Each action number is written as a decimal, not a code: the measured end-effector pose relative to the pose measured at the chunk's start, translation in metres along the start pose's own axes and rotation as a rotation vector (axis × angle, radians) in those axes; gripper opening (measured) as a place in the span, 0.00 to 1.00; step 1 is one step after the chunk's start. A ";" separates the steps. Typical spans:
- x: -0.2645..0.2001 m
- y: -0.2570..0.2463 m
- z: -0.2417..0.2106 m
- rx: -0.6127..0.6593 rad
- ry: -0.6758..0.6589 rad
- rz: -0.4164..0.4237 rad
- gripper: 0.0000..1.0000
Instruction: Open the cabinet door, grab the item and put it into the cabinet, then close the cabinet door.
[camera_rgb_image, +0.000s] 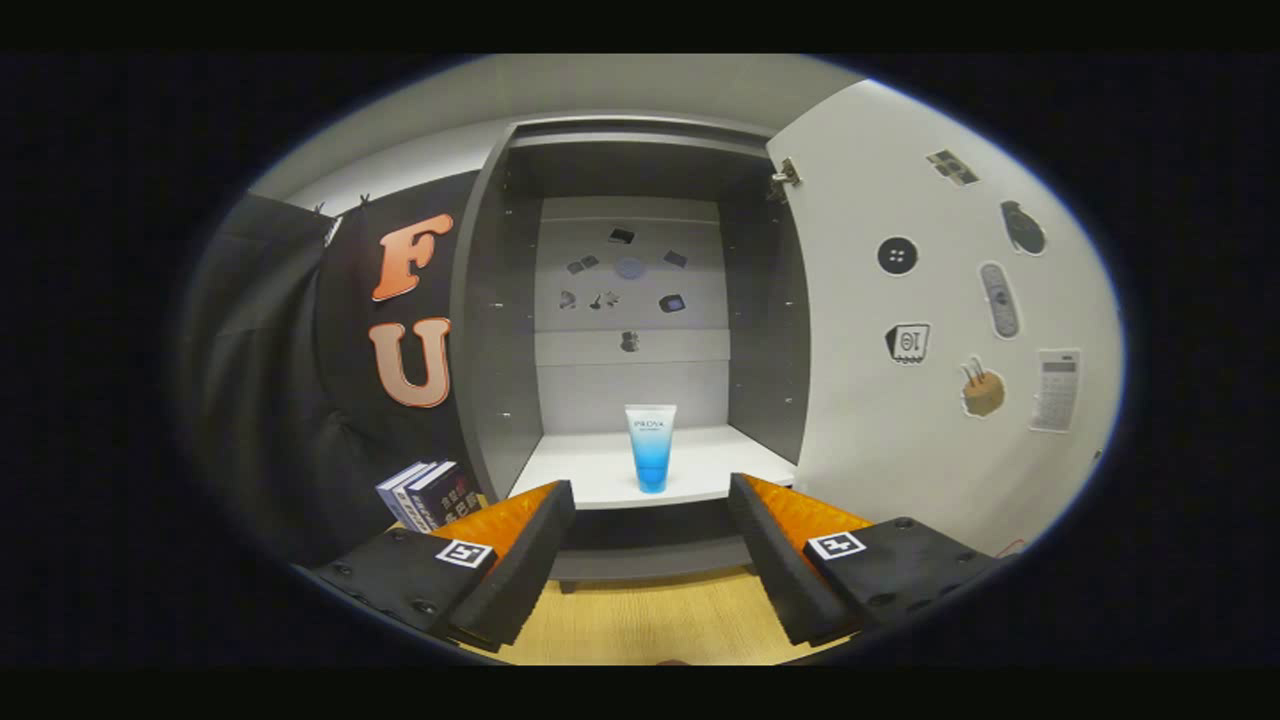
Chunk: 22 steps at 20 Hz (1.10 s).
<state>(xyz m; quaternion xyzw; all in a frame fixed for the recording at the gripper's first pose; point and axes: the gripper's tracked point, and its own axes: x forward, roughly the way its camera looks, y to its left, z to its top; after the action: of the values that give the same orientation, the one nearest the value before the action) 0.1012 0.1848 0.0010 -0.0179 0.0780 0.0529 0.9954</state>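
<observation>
In your gripper view the gripper (650, 560) sits with its fingers (525, 560) spread wide and nothing between them, only bare wooden tabletop (650, 625) showing in the gap, so you hold nothing at present. Straight ahead, beyond the fingertips and centred between them, the tube (651, 447) stands upright on its cap on the white shelf (690, 470) inside the cabinet (640, 300), close to the shelf's front edge. That placement makes sense for the task: the item looks already delivered, set just far enough in to clear the door's swing (whether it clears comfortably is hard to judge through this lens). The cabinet door (940, 320) stands swung fully open on your right, its inner face turned toward you and dotted with stickers, the hinge (785, 175) visible at its top corner. By my reading, what remains is the closing, and your wide jaws suit that, since you need a flat finger to push the panel and not a grip. Some books (430, 495) lean on the table just left of the cabinet, beside your left finger; keep clear of them as you swing across toward the door's far edge.
</observation>
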 end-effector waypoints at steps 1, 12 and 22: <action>-0.016 -0.003 -0.003 0.006 -0.005 -0.001 0.99; -0.162 -0.086 -0.041 0.052 -0.037 -0.061 0.99; -0.234 -0.217 -0.059 0.045 -0.066 -0.189 0.99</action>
<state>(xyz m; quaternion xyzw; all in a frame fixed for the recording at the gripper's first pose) -0.1140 -0.0578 -0.0141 -0.0009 0.0442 -0.0424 0.9981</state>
